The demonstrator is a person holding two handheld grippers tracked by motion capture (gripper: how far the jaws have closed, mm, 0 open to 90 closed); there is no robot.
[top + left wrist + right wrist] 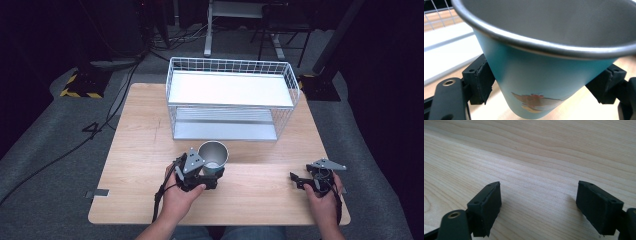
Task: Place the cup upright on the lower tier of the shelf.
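Left hand (182, 197): comes in from the near edge, left of centre, wrapped round the left gripper's body.
Left gripper (212, 172): jaws pinch the cup from both sides, low on its wall; the grip sits below the widest part, probably so the taper cannot slip down through.
Cup (214, 157): teal outside, grey metal inside, mouth up and slightly tilted; near-centre of the table, just in front of the rack. Whether its base touches the wood cannot be told.
Cup, close up (536, 75): the left gripper view gives what the high view lacks, namely both pads (482, 80) pressed to the teal wall, a rolled metal rim, and a small printed motif low on the side.
Table (140, 130): pale wood, bare apart from rack, cup and grippers.
Wire rack (230, 97): white, two-tier, at the far middle of the table; open front faces the person, likely the place the cup is bound for. The high view shows both shelves bare; the left gripper view catches just a corner of the wire and a white shelf edge.
Right gripper (300, 181): near right, well apart from the cup, held low over the wood, seemingly idle while the other carries.
Right gripper, close up (537, 205): jaws spread wide with nothing between, bare wood grain beneath.
Right hand (325, 200): grips the tool at the near right edge.
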